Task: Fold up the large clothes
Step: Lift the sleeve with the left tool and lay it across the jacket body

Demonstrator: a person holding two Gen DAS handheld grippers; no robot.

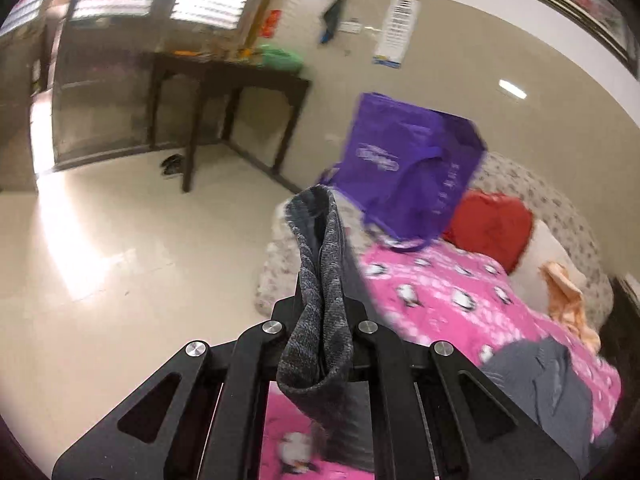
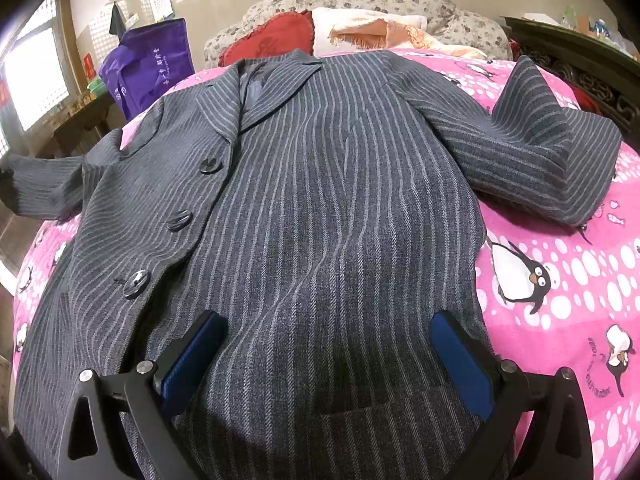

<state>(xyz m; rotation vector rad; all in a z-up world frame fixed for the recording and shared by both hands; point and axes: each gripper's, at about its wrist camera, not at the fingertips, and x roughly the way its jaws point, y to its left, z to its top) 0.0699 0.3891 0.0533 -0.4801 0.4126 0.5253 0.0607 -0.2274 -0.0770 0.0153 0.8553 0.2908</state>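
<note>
Folding has barely begun: the striped jacket (image 2: 320,200) lies front-up and spread across the pink penguin blanket (image 2: 560,280), its collar toward twelve o'clock in the right wrist view. The left tongs (image 1: 320,320) are pressed together, pinching a sleeve cuff (image 1: 320,280) raised off the bed. The right tongs (image 2: 326,356) are spread wide above the hem, gripping nothing. The other sleeve (image 2: 540,152) lies crumpled at two o'clock; body folds remain.
</note>
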